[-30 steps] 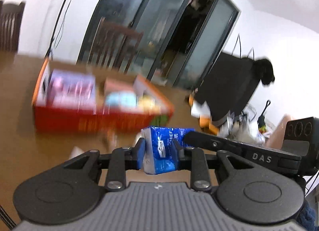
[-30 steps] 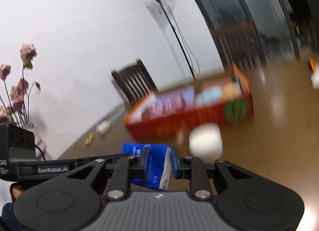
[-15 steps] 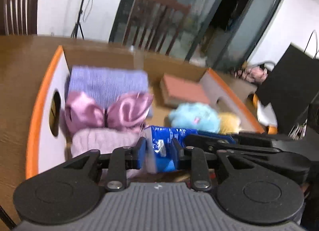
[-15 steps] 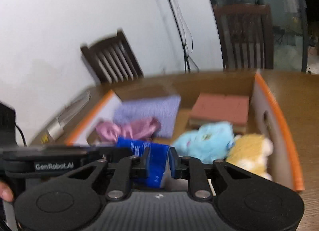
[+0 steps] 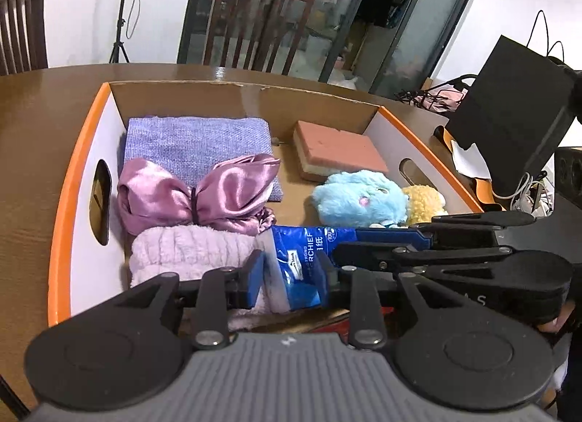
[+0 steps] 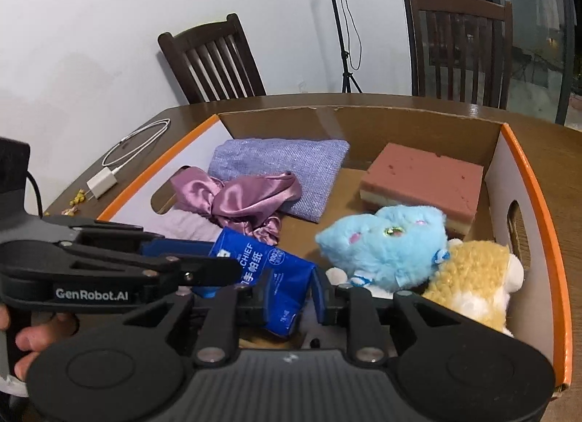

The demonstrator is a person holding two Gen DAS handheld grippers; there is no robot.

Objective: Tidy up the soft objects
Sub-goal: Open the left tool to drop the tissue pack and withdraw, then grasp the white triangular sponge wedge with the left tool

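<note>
Cardboard box (image 5: 76, 182) with an orange rim takes up most of both views, sitting open-topped on a brown wooden table (image 5: 32, 123). Two dark wooden chairs (image 6: 214, 62) stand behind the table, one by the white wall and one by the glass doors.

Inside the box, a folded lilac cloth (image 5: 196, 145) lies flat at the far left, with a shiny pink satin bow (image 5: 196, 192) resting on its near edge. A fluffy pale pink cloth (image 5: 189, 251) sits just in front of the bow. At the far right lies a pink sponge block (image 6: 422, 178), and near it a blue plush toy (image 6: 385, 247) leans against a yellow plush toy (image 6: 473, 280) by the right wall.

A blue tissue pack (image 5: 302, 262) hangs over the near middle of the box, held between both tools. The left gripper (image 5: 291, 276) has one end of the pack between its pads, and its jaws are opening; a gap seems to show at the left pad, though the angle makes this hard to judge. The right gripper (image 6: 291, 294) has the other end between its pads and its jaws are opening too, with the right pad standing clear of the pack.

A white charger and cable (image 6: 123, 160) lie on the table left of the box.
</note>
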